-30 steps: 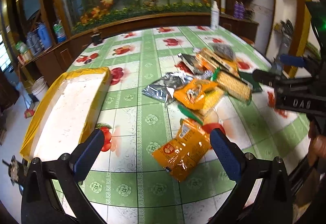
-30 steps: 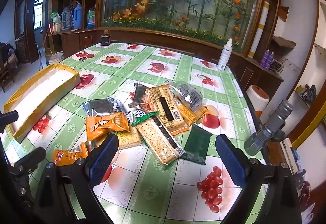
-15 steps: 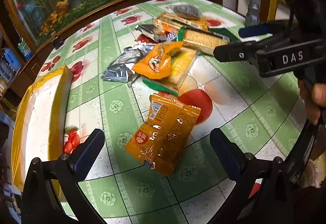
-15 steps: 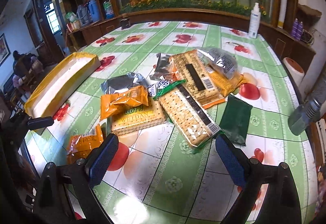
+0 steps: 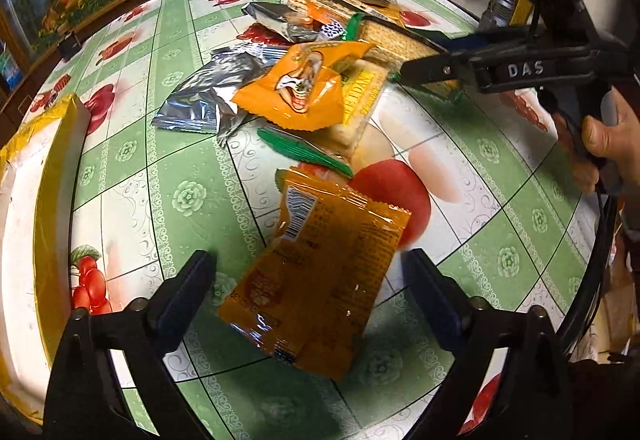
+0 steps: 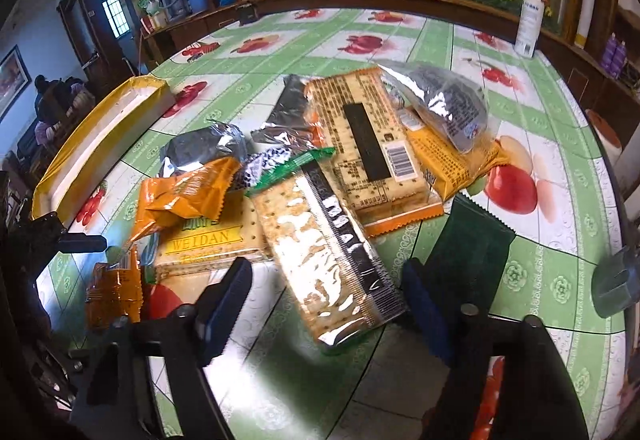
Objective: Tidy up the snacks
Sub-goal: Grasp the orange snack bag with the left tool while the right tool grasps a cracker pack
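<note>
A heap of snack packs lies on the green fruit-print table. My left gripper (image 5: 310,276) is open, its fingers either side of an orange snack pack (image 5: 320,272) that lies flat. My right gripper (image 6: 326,286) is open, its fingers either side of the near end of a long cracker pack with a green edge (image 6: 320,252); it also shows in the left wrist view (image 5: 472,68) above the heap. A yellow-rimmed white tray (image 5: 28,200) sits at the left; it also shows in the right wrist view (image 6: 100,144).
The heap holds a yellow Weidan cracker pack (image 6: 208,244), an orange crisp bag (image 6: 188,192), silver bags (image 6: 204,148), a large cracker pack (image 6: 368,144) and a dark green pouch (image 6: 468,256). A white spray bottle (image 6: 528,24) stands at the far edge.
Both grippers have moved forward and down toward the table. The left has closed in around the orange pack; the right has closed in around the long cracker pack.
</note>
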The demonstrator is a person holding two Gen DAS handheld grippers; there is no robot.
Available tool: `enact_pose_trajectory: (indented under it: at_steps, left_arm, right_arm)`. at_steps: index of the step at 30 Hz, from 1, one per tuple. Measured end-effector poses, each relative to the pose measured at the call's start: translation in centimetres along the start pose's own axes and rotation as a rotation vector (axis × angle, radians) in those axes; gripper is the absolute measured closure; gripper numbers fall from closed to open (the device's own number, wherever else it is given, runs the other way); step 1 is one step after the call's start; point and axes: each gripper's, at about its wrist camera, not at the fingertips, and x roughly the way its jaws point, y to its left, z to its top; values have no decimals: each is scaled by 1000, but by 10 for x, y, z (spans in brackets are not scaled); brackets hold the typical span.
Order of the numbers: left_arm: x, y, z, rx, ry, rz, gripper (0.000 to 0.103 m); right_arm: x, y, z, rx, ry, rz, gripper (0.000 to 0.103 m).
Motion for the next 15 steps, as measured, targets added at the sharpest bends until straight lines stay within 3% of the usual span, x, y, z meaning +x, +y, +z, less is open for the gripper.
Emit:
enact_pose_trajectory:
  at_steps: [1, 6, 9, 15]
  left_arm:
    - [-1, 2, 0, -2, -6, 3, 14]
    - [-3, 2, 4, 25, -32, -3, 48]
    - [-4, -2, 4, 35, -41, -5, 56]
    - [-10, -2, -3, 10, -59, -13, 62]
  right_arm:
    - [2, -2, 0, 7, 6, 1, 38]
    - [3, -3, -4, 27, 9, 31, 46]
    - [0, 1, -8, 31, 5, 34, 51]
    - [-12, 6, -15, 59, -19, 51, 54]
